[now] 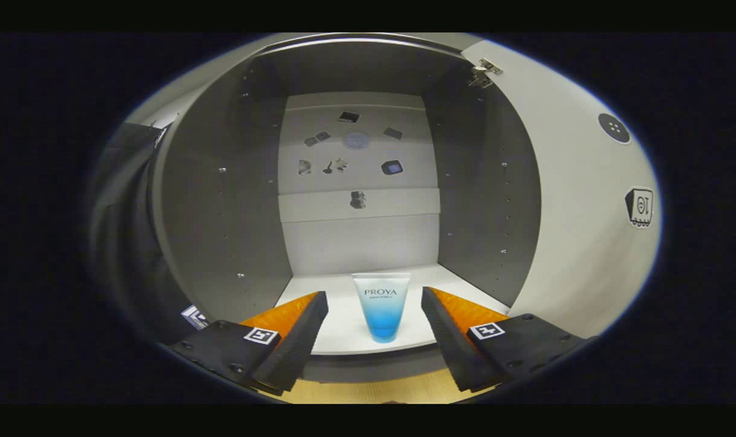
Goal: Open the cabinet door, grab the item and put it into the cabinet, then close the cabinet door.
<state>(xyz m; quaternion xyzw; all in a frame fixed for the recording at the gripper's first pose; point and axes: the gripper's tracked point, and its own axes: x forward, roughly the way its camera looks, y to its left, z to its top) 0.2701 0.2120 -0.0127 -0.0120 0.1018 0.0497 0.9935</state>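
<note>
Gripper view looks straight into the open cabinet [222,200], whose door [574,200] is swung wide to the right with a hinge [484,73] showing near its top. A blue-and-white tube [381,306] stands on its cap on the cabinet's white bottom shelf [343,328], close to the shelf's front edge. It sits between the two fingers of the gripper [375,318], but with a clear gap on each side: the fingers are spread apart and touch nothing. So the tube looks already placed, and the step in hand seems to be getting clear of it before closing the door.

To do that well, the gripper should draw straight back along its own line, keeping the fingers wide and level so neither pad brushes the tube; standing on a narrow cap, it would likely tip at a light knock. No sideways swing should begin until the fingertips are out past the shelf's front edge. Then the gripper can move right, around the door's free edge, and push on its outer face. A slow, steady push is best, since a slam might jolt the shelf and topple the tube so near the front. Small stickers [355,142] dot the back wall.
</note>
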